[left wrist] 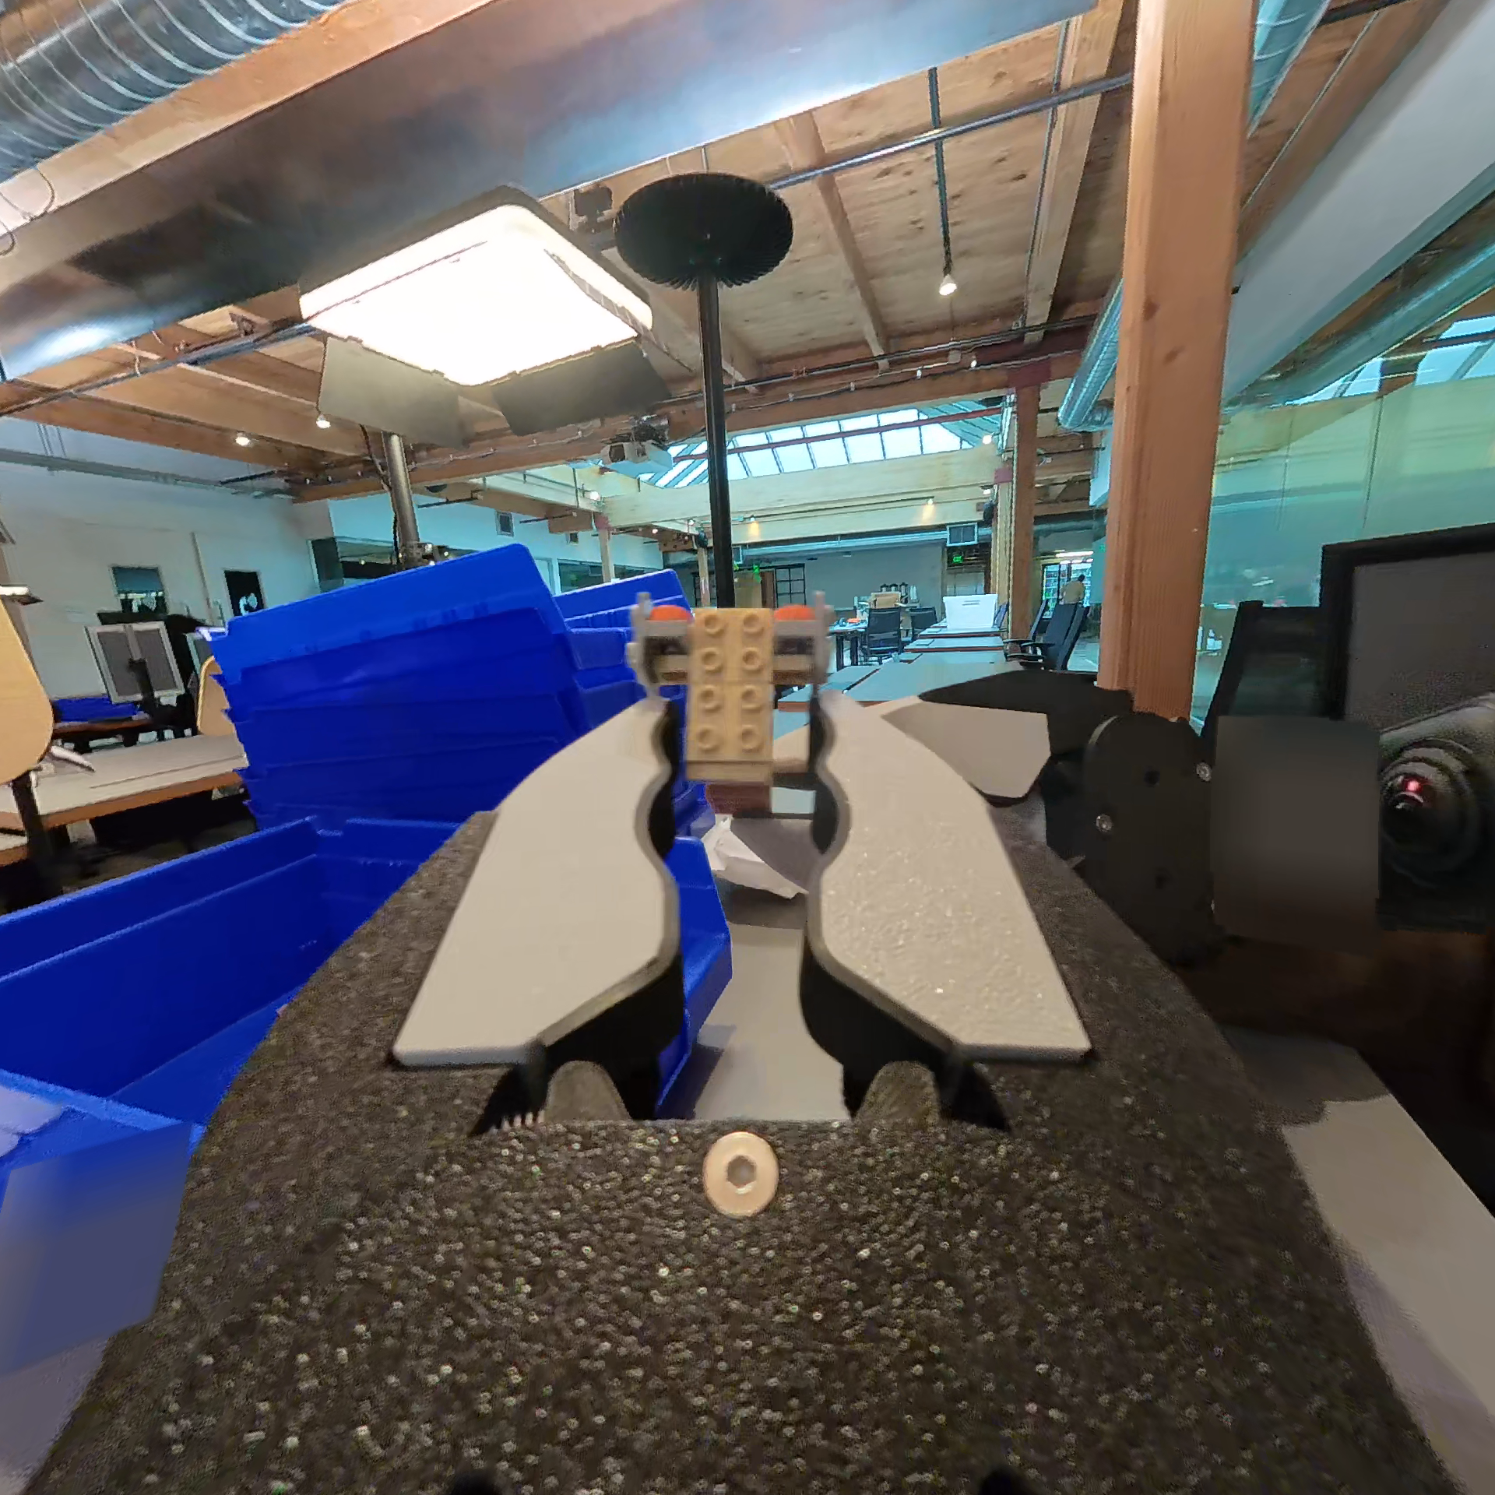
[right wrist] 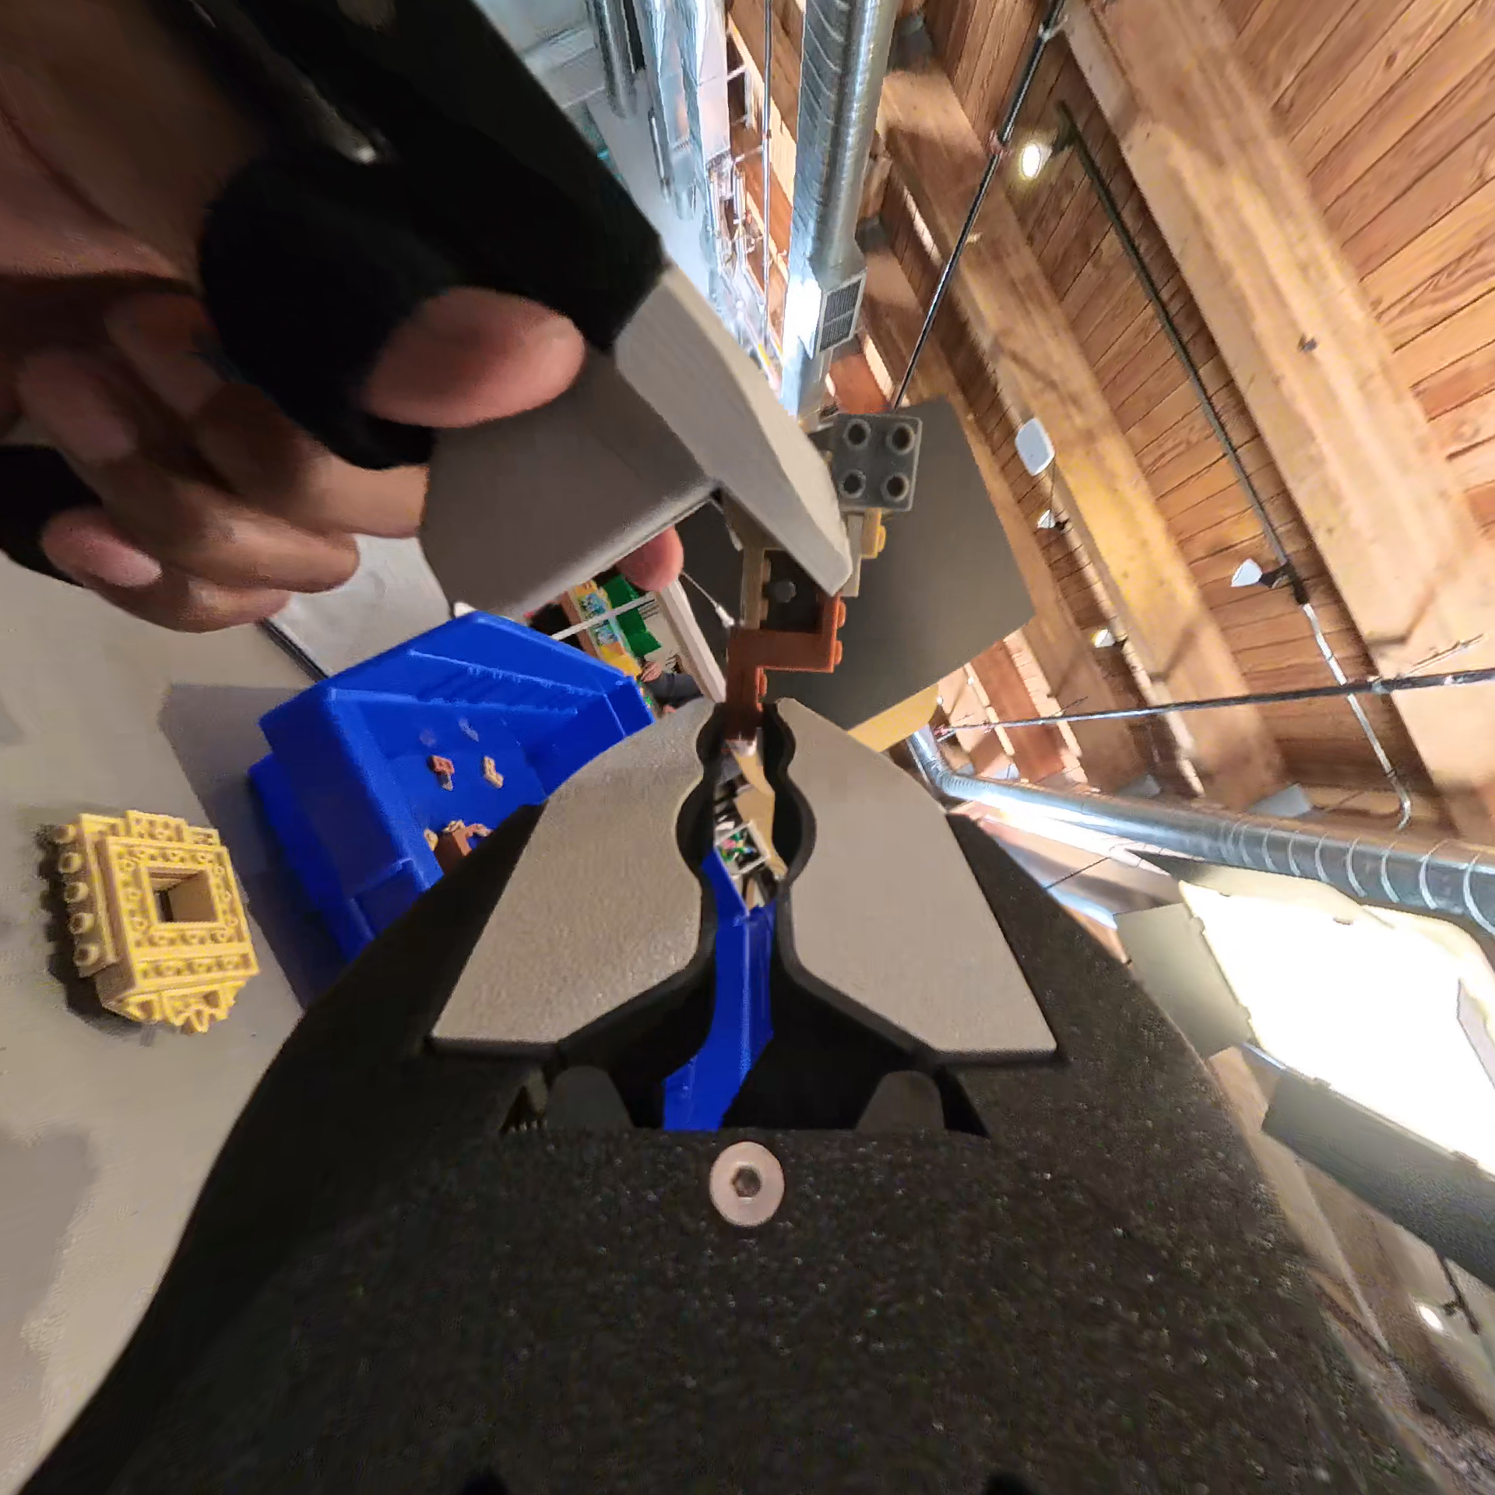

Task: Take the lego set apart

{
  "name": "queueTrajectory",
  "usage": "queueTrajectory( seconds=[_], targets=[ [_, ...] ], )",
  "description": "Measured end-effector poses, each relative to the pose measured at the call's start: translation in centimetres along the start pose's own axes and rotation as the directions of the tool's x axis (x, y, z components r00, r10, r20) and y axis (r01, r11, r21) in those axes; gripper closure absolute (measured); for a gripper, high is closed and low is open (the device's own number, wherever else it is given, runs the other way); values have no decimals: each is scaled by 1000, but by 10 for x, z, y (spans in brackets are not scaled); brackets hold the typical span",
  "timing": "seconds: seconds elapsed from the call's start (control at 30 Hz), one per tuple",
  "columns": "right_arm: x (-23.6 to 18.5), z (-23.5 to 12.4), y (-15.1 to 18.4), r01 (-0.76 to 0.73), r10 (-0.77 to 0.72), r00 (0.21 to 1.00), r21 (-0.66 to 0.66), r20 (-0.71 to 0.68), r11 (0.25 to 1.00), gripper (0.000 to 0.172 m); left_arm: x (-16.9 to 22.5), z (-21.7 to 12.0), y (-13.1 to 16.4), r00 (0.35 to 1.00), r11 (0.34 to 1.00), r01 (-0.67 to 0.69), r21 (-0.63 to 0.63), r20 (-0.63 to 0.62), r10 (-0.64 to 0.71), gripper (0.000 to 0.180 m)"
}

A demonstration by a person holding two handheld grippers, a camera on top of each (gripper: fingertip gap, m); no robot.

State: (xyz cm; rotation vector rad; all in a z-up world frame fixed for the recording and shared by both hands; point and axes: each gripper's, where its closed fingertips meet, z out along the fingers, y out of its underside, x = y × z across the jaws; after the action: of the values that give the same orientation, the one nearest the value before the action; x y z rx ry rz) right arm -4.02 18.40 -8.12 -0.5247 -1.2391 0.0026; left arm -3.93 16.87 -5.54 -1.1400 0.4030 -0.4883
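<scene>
My left gripper (left wrist: 738, 724) is shut on a small brick assembly (left wrist: 732, 696) and holds it up in the air. The assembly has a tan studded plate on top, grey side pieces with orange caps, and a brown underside. In the right wrist view one grey finger (right wrist: 728, 404) of the left gripper lies over the same assembly, next to its dark grey brick (right wrist: 878, 461). My right gripper (right wrist: 748, 716) is shut on the brown bracket piece (right wrist: 777, 647) at the assembly's lower end. The right gripper's black body (left wrist: 1149, 817) shows at the right of the left wrist view.
A person's hand in a black fingerless glove (right wrist: 243, 453) holds the left gripper. A blue bin (right wrist: 421, 768) with several small bricks stands on the grey table (right wrist: 81, 1132). A tan square brick structure (right wrist: 146, 906) stands beside it. Stacked blue bins (left wrist: 388, 712) and a black lamp pole (left wrist: 716, 485) stand behind. My two grippers' fingertips are within a few centimetres of each other.
</scene>
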Motion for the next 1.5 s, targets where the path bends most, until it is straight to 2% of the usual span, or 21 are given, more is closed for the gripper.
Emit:
queueTrajectory(
  seconds=[0.1,0.3,0.4,0.53,0.63,0.77,1.0,1.13,1.37,1.5],
  targets=[
    [1,-3,-8,16,-16,1000,32,-16,999,164,2,-3,-6,1000,999,-23,25,-17,24,162],
    [5,-10,-22,-28,29,1000,124,-11,992,163,10,-10,-16,993,998,25,64,-117,-17,162],
    [6,-15,-27,-114,107,993,179,48,977,161,18,-11,-19,988,996,-47,72,-143,57,162],
    [9,-21,-28,-246,217,965,226,146,942,158,24,-11,-22,968,975,-213,61,-119,219,162],
    [18,-25,-29,-282,251,957,261,147,923,158,20,-11,-22,936,938,-346,25,-60,346,162],
    [23,-28,-32,-249,227,968,278,109,928,158,9,-13,-22,882,882,-470,-27,26,470,162],
    [19,-29,-40,-258,240,966,284,99,923,156,1,-10,-17,729,738,-659,-145,119,675,162],
    [22,-28,-42,-306,294,952,273,82,912,151,-3,-8,-10,645,658,-718,-226,139,751,162],
    [15,-19,-34,-278,274,961,209,51,938,149,-3,-2,2,571,581,-745,-327,137,810,162],
    [15,-18,-31,-293,288,956,198,55,935,149,-4,0,7,555,562,-744,-360,135,821,162]
  ],
)
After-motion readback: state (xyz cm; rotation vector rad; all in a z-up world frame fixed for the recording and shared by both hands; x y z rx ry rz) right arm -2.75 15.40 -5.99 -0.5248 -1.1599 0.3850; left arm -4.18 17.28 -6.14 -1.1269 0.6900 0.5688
